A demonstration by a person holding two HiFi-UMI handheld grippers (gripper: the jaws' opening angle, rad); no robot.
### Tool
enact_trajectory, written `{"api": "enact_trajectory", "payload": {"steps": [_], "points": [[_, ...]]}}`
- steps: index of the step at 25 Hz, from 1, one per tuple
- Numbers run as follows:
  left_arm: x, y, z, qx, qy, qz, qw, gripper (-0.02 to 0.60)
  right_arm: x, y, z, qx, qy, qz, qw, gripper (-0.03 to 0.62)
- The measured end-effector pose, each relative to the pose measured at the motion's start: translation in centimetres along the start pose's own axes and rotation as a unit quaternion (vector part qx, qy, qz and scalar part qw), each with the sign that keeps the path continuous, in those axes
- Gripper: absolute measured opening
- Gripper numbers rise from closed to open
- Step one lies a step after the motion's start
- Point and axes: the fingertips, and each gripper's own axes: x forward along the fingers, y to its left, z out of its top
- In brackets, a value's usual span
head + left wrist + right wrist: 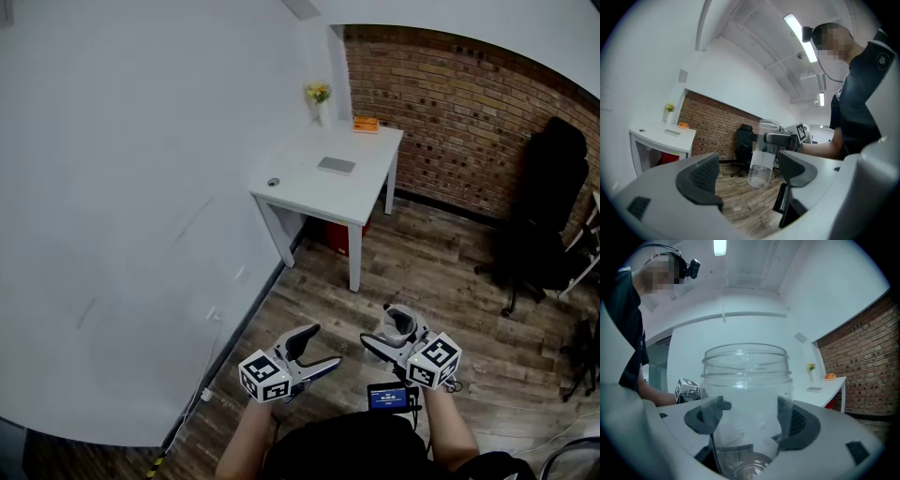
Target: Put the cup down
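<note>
Right claw [749, 412] grips clear cup [747, 373]; left claw [749, 172] released; orange box [366, 124], perhaps, on table [349, 195].

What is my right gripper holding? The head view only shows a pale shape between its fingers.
Observer: The right gripper has its fingers shut on a clear cup with a ribbed rim, one finger on each side of its wall.
Operator: Is the left one free to help set it down?
Observer: Yes. In the left gripper view, the left gripper is open with nothing between its fingers. The cup only shows beyond them, roughly upright over the wood floor.
</note>
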Motion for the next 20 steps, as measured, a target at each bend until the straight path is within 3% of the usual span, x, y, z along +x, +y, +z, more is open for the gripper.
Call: {"api": "enact_trajectory", "payload": {"steps": [12,20], "points": [[3.0,1.8,0.9,-0.002,0.008,0.030,0.9995,0.405,0.0,-4.9,0.2,0.010,-0.001,0.016,1.000,0.373],[6.2,8.7,-0.3,-0.022,0.013,0.019,0.9995,0.403,2.2,-9.9,-0.6,0.014,0.007,-0.036,0.999,0.373]]}}
